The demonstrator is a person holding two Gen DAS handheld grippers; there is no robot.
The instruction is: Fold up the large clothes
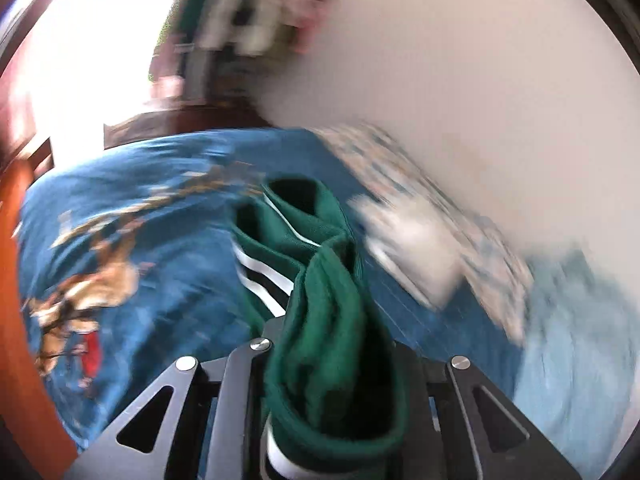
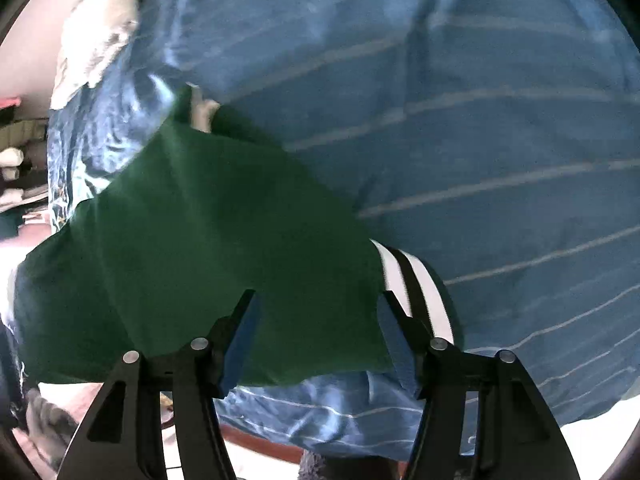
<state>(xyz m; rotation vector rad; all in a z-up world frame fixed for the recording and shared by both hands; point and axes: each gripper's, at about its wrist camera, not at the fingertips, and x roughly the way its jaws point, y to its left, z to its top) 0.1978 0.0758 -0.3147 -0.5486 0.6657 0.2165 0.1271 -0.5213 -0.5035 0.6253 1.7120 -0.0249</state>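
A green garment with black and white stripes (image 1: 304, 248) hangs bunched over a blue patterned bedspread (image 1: 132, 208). My left gripper (image 1: 332, 344) is shut on a thick fold of it; the cloth hides the fingertips. In the right wrist view the same green garment (image 2: 208, 232) spreads wide over the blue striped bedding (image 2: 500, 140), its striped band (image 2: 412, 280) at the right edge. My right gripper (image 2: 318, 308) is open, blue pads (image 2: 244, 340) wide apart just above the cloth's near edge, gripping nothing.
A white folded item (image 1: 412, 248) lies on the bed right of the garment. Light blue cloth (image 1: 580, 340) lies at the right. A red-brown wooden bed frame (image 1: 24, 320) runs along the left. A pale wall (image 1: 480, 60) is behind. The view is motion-blurred.
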